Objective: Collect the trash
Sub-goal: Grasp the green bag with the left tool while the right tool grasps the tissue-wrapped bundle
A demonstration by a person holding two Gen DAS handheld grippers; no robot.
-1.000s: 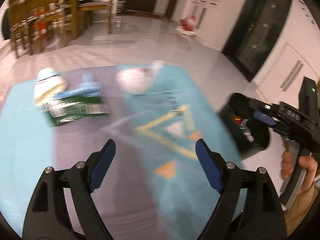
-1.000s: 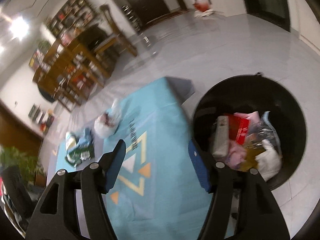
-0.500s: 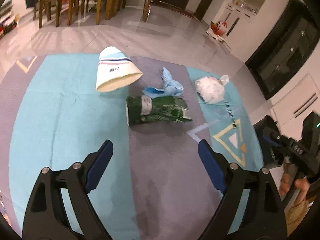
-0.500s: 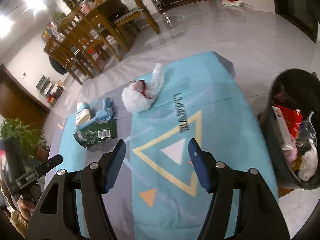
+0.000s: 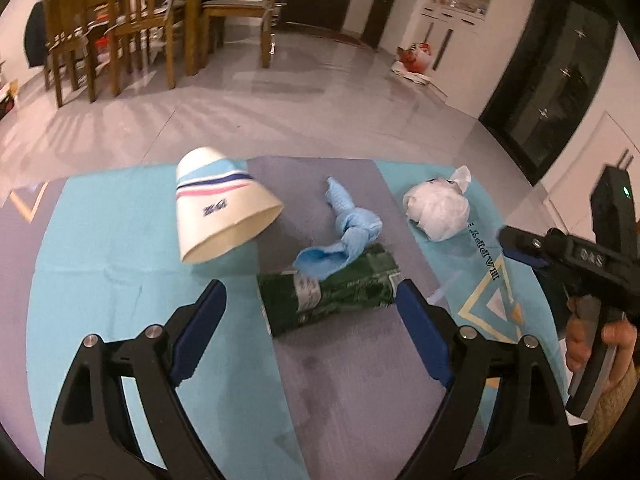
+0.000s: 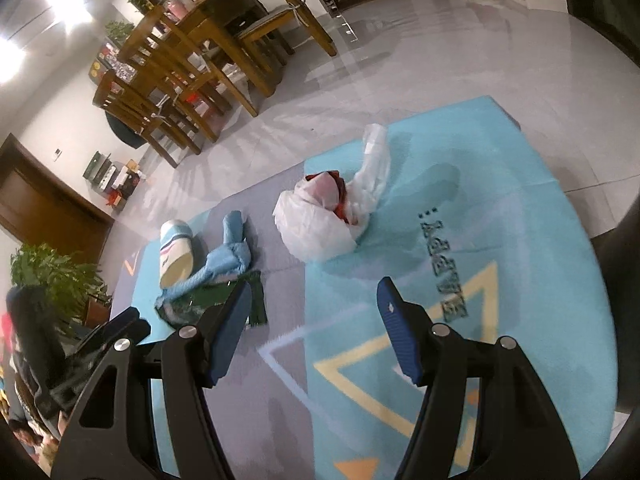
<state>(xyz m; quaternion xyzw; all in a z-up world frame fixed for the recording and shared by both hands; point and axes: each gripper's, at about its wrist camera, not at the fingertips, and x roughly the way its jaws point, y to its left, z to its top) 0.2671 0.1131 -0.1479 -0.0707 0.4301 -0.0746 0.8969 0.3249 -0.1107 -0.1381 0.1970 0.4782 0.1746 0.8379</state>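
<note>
Trash lies on a teal and grey rug [image 5: 120, 264]. A green packet [image 5: 332, 296] lies flat between the fingertips of my open left gripper [image 5: 310, 300], which hovers just above it. A knotted blue cloth [image 5: 344, 236] rests on the packet's far edge. A paper cup [image 5: 220, 208] lies on its side to the left. A white tied plastic bag [image 5: 438, 212] lies to the right. My right gripper [image 6: 310, 312] is open and empty, above the rug short of the white bag [image 6: 328, 216]. It also shows in the left wrist view [image 5: 520, 246].
Wooden dining chairs and a table [image 5: 120, 28] stand on the tiled floor beyond the rug. A dark glass cabinet [image 5: 560, 80] lines the right wall. A potted plant [image 6: 52, 280] stands at the rug's far left. The black bin's rim [image 6: 624, 280] edges the right wrist view.
My left gripper has swung left from the bin and dropped close over the green packet. My right gripper has turned away from the bin toward the white bag.
</note>
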